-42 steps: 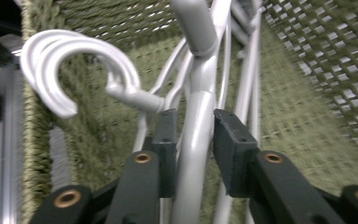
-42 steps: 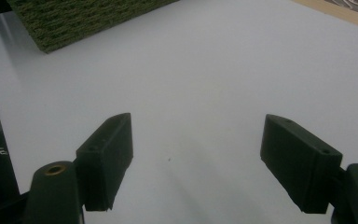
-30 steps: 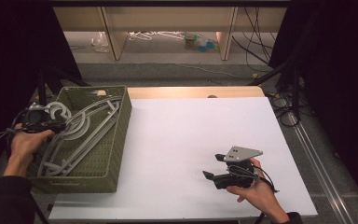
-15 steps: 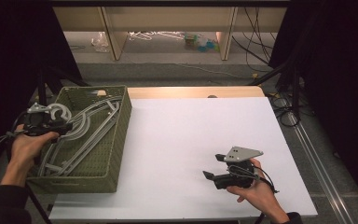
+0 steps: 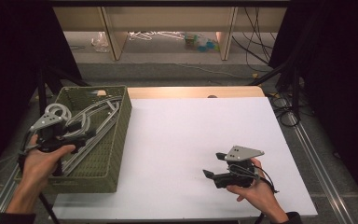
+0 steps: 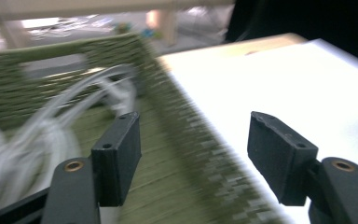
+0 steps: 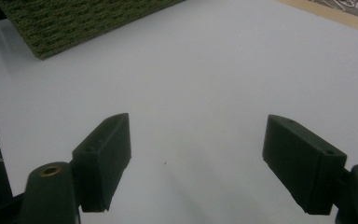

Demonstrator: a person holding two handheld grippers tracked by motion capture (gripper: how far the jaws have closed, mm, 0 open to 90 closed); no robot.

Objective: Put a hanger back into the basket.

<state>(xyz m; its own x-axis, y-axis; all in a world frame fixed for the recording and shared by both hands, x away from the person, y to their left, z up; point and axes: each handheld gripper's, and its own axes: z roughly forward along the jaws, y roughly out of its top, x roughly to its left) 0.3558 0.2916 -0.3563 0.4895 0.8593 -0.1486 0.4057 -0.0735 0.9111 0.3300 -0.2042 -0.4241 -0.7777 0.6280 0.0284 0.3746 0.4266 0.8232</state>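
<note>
A green woven basket (image 5: 114, 154) stands at the table's left edge and holds several white plastic hangers (image 5: 93, 122). My left gripper (image 5: 85, 132) hovers over the basket, open and empty; its own view shows the blurred hangers (image 6: 51, 126) and the basket's wall (image 6: 200, 154) beneath its jaws (image 6: 193, 158). My right gripper (image 5: 214, 165) rests low over the white table (image 5: 182, 135) near the front right, open with nothing between its fingers (image 7: 196, 163). A corner of the basket (image 7: 74, 23) appears at the top left of the right gripper view.
The white sheet spans the table between the basket and the right gripper. A bare wooden strip (image 5: 191, 92) runs along the far edge. Beyond the table lie shelf legs, cables and clutter on the floor (image 5: 168, 37).
My left gripper has moved right and forward, from the basket's left rim to over its inside. The right gripper has stayed still.
</note>
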